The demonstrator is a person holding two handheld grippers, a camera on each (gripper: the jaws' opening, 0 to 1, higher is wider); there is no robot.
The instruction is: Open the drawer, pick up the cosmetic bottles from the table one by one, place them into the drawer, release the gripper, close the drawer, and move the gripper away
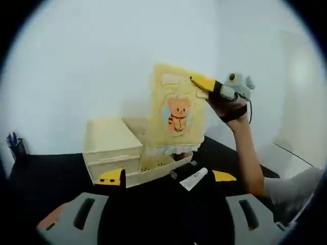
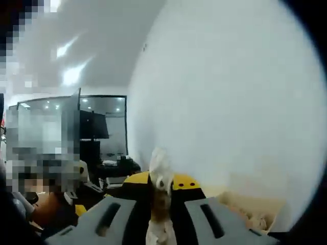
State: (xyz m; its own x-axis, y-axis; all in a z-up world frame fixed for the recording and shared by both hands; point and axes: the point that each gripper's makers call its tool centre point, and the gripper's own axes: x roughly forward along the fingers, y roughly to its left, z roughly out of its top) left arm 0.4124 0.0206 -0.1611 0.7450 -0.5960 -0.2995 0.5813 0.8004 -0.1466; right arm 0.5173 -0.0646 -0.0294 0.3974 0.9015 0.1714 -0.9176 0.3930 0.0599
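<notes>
A cream drawer box (image 1: 112,145) stands on the black table (image 1: 46,178), its lower drawer (image 1: 156,166) pulled out. A white cosmetic tube (image 1: 194,178) and a dark bottle (image 1: 182,171) lie on the table just in front of the drawer. My right gripper (image 1: 204,83) holds up a yellow cloth (image 1: 176,109) with an orange cartoon animal and a white frill, hanging over the drawer. In the right gripper view the gripper (image 2: 161,182) is shut on the cloth's frilled edge (image 2: 160,171). My left gripper (image 1: 167,177) is open, low before the drawer.
A dark pen holder (image 1: 15,147) stands at the table's far left. A person's forearm (image 1: 248,153) reaches up on the right. A white wall (image 1: 102,61) backs the table. An office with dark screens (image 2: 92,125) lies behind.
</notes>
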